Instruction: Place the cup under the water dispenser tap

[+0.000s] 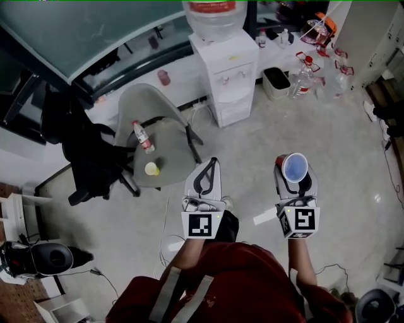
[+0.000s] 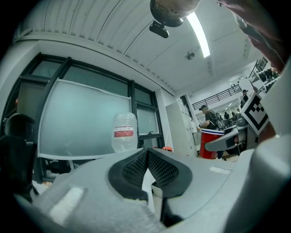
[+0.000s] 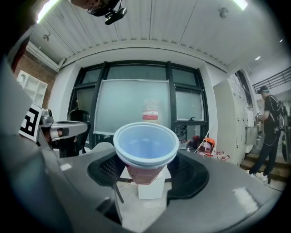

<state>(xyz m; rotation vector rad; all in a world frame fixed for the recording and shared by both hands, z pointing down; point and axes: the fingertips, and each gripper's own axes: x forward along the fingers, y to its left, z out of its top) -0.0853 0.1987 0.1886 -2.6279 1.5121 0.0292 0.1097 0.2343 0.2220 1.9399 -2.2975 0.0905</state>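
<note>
My right gripper [image 1: 294, 171] clasps the cup [image 3: 145, 144], mouth up, well short of the dispenser [image 1: 226, 76]; the left gripper [image 1: 206, 171] is clenched, empty. I should carry it level and centre it below a dispenser tap.

Your cup [image 3: 145, 144] was pale blue inside and red outside, with a white rim. Your left claw [image 1: 206, 171] and right claw [image 1: 295, 173] were light grey with black dimpled pads [image 3: 191, 175], and each carried a marker cube [image 1: 202, 225] patterned in black and white squares. The water dispenser [image 1: 228, 76] was white, and its clear dispenser bottle [image 1: 214, 9] wore a red label. The chair [image 1: 158, 120] was grey; the yellow cup [image 1: 151, 168] and the clear, red-labelled small bottle [image 1: 142, 136] showed against it. The floor [image 1: 341, 126] was pale glossy grey. Your top [image 1: 246, 284] was dark red with grey bands.
</note>
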